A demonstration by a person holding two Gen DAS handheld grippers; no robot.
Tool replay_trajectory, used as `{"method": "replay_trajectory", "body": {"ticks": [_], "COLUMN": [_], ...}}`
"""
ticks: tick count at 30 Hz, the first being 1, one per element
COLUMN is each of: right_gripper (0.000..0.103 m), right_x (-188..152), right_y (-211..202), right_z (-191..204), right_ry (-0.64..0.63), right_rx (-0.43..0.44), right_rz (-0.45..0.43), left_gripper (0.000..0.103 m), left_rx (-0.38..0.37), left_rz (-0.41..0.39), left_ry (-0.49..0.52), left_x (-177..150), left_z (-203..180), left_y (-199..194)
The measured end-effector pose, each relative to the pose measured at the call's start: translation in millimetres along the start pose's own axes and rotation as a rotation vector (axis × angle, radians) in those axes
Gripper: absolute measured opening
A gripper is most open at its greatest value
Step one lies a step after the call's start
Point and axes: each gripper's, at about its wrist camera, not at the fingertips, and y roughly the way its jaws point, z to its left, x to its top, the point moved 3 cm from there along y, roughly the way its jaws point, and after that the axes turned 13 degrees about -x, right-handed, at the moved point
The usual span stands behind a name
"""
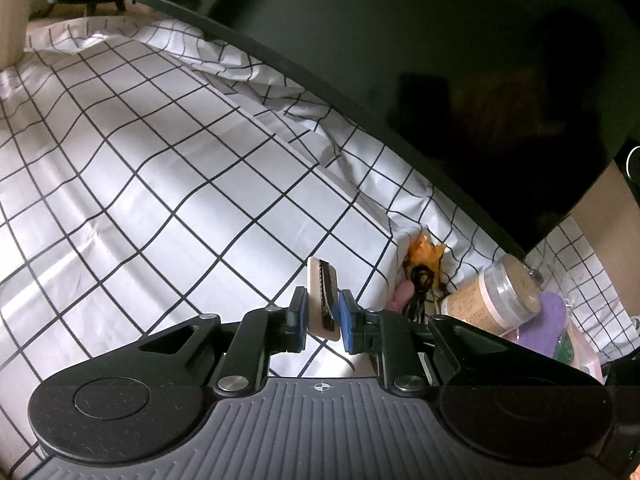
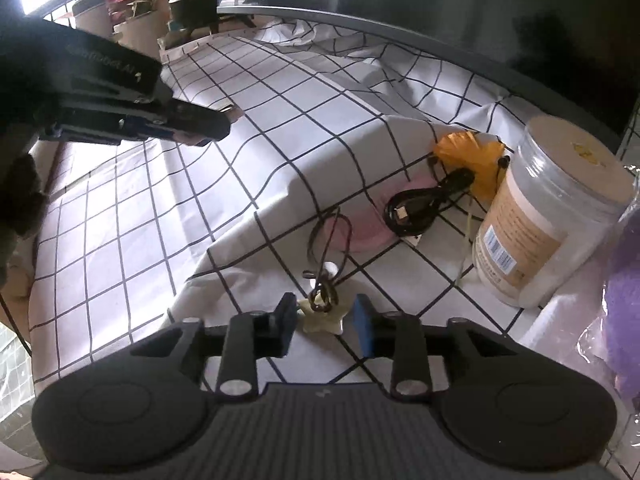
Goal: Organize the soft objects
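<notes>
Two hand-held grippers are in view, each seen from its own camera. The right hand-held gripper (image 2: 326, 322) is released: its blue pads stand apart on either side of a small pale star charm (image 2: 323, 318), which lies flat on the checked cloth (image 2: 140, 240) between them, close to the left pad but clear of the right one. A dark cord (image 2: 326, 240) is knotted through the charm and loops away from the gripper across the cloth. Just beyond the loop lies a flat pink piece (image 2: 364, 236), with a coiled black cable (image 2: 424, 204) resting on its far edge. Behind the cable sits a crumpled orange bundle (image 2: 476, 160). To the right of these stands a clear jar (image 2: 548, 216) with a tan label, and at the right edge a purple item in clear wrap (image 2: 624, 288) shows only partly.

The left hand-held gripper (image 1: 323, 314) is clenched on a small beige, flat object (image 1: 322, 298) with a dark band down its face; it stands upright between the pads, poking out above them. In the right camera's view this gripper (image 2: 192, 128) hangs over the cloth at the upper left, well apart from the charm. Past it the cloth covers the desk (image 1: 140, 160) in loose folds up to a dark curved screen (image 1: 440, 80) at the back.
</notes>
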Motion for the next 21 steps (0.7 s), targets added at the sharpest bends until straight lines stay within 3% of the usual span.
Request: {"method": "replay_trajectory", "body": {"ticks": [5, 8, 14, 16, 21], "right_gripper": [0.03, 0.03, 0.029, 0.015, 0.011], "right_x": [1, 11, 75, 94, 105], "right_y": [-2, -9, -61, -78, -135], "right_z": [1, 0, -33, -55, -131], "right_ry": [-0.008, 0.002, 0.054, 0.1, 0.247], "right_rx": [-0.004, -0.007, -0.066, -0.101, -0.218], "right_rz": [0.0, -0.021, -0.216, -0.257, -0.337], "left_gripper": [0.019, 0.019, 0.019, 0.019, 0.019], "left_rx": [0.016, 0.016, 0.007, 0.004, -0.123], "left_rz": [0.009, 0.008, -0.057, -0.08, -0.122], "left_ry": [-0.008, 0.013, 0.272, 0.326, 0.449], "left_x": [-3, 13, 86, 105, 123], "left_z": [2, -3, -61, -84, -154], "left_y": [3, 3, 16, 23, 36]}}
